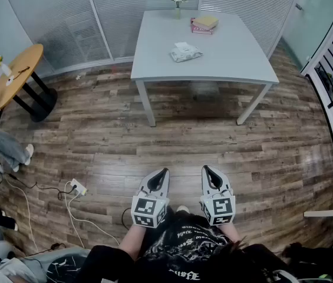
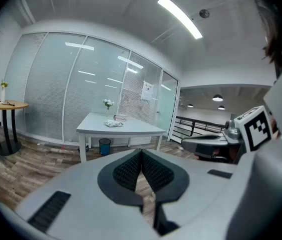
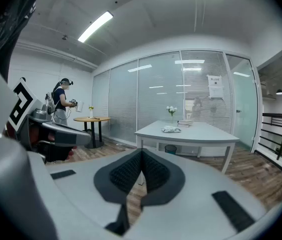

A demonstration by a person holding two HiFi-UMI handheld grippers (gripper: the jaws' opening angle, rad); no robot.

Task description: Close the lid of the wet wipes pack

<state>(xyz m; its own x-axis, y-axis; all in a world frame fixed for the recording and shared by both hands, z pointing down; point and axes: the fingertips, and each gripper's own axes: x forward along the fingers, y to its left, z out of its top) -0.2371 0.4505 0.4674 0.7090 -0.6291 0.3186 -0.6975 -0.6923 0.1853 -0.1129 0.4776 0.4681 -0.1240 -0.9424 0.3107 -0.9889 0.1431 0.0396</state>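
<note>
Jaws together — table edge [image 1: 204, 79] well ahead

Ceiling strip lights [image 2: 179, 17] glare; picture edges curve.

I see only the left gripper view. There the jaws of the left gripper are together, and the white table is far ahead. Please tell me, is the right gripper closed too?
Observer: Yes. In the right gripper view the right gripper has its jaws together, with nothing between them.
Operator: Is anybody else in the room?
Observer: Yes, a person stands beside the round table.
Operator: Is there anything that I could step on?
Observer: Possibly. In the head view a power strip lies to the left of the left gripper.
</note>
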